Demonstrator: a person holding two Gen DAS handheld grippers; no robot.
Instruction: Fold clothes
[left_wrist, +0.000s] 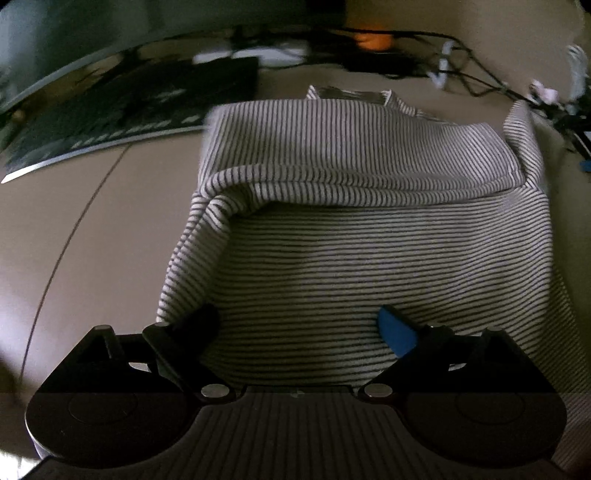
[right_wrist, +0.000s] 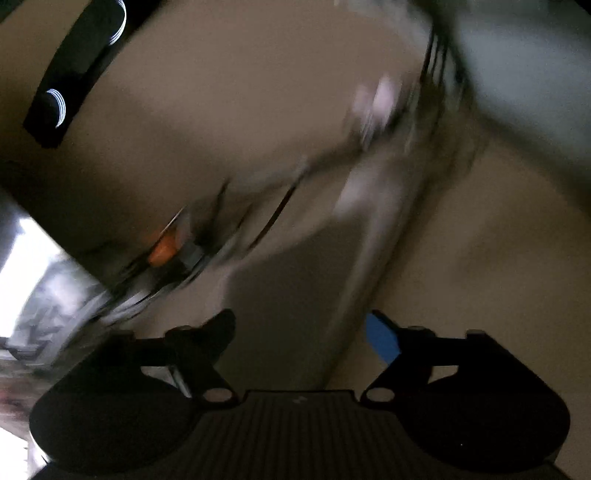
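Observation:
A grey-and-black striped shirt (left_wrist: 369, 251) lies on the beige table (left_wrist: 92, 240), its far part folded toward me in a thick roll across the middle, with the collar (left_wrist: 351, 94) at the far end. My left gripper (left_wrist: 300, 326) hangs open over the shirt's near part. Its black finger (left_wrist: 205, 323) is by the shirt's left edge and its blue-padded finger (left_wrist: 395, 334) is above the cloth, neither pinching it. In the heavily blurred right wrist view, my right gripper (right_wrist: 301, 330) stands open with nothing between its fingers, over bare table (right_wrist: 480, 258). The shirt cannot be made out there.
A dark flat keyboard-like slab (left_wrist: 129, 110) lies at the back left. Black cables (left_wrist: 480, 77) and small white parts run along the back right, near an orange object (left_wrist: 373, 40). The right wrist view shows blurred cables (right_wrist: 369, 122), an orange item (right_wrist: 162, 251) and a black strap (right_wrist: 74, 74).

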